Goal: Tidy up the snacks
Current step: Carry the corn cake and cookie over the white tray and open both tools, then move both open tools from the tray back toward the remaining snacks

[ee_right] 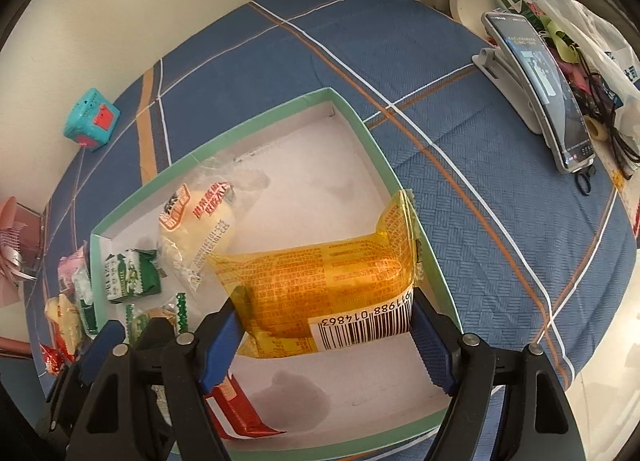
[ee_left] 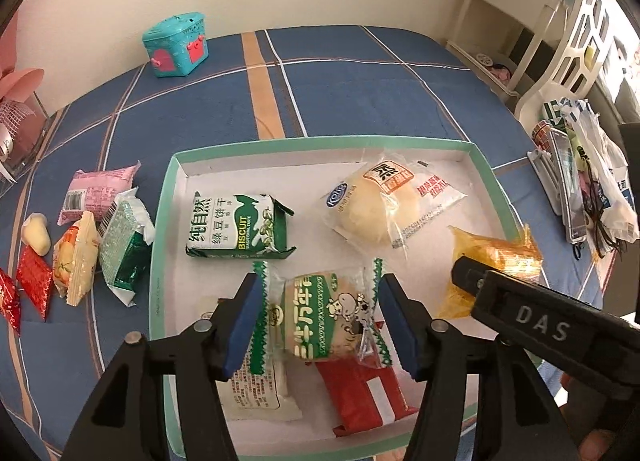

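Note:
A shallow white tray with a green rim (ee_left: 168,221) (ee_right: 376,149) lies on a blue plaid cloth. My left gripper (ee_left: 318,325) (ee_right: 132,335) points down into its near part, open. A green-and-white cow-print snack (ee_left: 316,313) (ee_right: 156,317) sits between the blue pads, resting on a red packet (ee_left: 360,393) and a white packet (ee_left: 256,393). My right gripper (ee_right: 326,341) (ee_left: 480,277) is shut on a yellow packet (ee_right: 320,281) (ee_left: 492,253) with a barcode, held over the tray's right side. A green biscuit pack (ee_left: 236,225) and a bagged bun (ee_left: 376,205) also lie inside.
Loose snacks lie left of the tray: a pink packet (ee_left: 96,193), a green packet (ee_left: 124,245) and red candies (ee_left: 32,285). A teal toy box (ee_left: 176,45) stands at the back. A phone on a stand (ee_right: 548,89) and plastic bags (ee_left: 600,181) sit to the right.

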{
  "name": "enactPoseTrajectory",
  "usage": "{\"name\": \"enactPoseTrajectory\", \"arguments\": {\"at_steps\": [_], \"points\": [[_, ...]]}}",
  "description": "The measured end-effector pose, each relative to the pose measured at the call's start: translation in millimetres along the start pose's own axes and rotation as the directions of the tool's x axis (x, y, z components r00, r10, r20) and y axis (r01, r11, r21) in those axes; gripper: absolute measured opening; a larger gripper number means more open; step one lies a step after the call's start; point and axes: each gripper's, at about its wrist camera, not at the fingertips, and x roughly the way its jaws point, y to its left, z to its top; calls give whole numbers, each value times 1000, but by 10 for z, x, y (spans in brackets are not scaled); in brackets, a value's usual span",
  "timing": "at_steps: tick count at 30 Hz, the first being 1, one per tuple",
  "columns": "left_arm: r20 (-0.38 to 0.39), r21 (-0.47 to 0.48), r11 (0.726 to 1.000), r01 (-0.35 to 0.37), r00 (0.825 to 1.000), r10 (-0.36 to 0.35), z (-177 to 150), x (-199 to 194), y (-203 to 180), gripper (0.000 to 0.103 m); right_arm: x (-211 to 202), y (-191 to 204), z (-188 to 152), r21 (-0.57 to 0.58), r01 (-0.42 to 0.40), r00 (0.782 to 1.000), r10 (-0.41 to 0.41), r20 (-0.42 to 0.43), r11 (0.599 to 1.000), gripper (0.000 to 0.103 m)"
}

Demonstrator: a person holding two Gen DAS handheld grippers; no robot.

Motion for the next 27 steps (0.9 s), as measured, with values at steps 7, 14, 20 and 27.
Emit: {"name": "enactPoseTrajectory", "arguments": {"at_steps": [7, 14, 20, 27], "points": [[-9, -16, 1000, 9, 1000, -9, 1, -34, 38, 74, 16, 39, -5, 2, 12, 1000, -12, 11, 1000, 84], [-24, -29, 1000, -9, 1000, 8, -7, -38, 117, 84, -15, 16, 9, 9, 31, 999, -31, 39, 999, 102], [8, -34, 999, -33, 999, 33, -2, -99, 187, 98, -60, 11, 8, 16, 50, 996, -51, 76, 999, 103], [18, -79, 992, -100, 995, 102, 4, -160, 383, 101, -89, 4, -42, 28, 81, 992, -83, 91, 996, 103]]}}
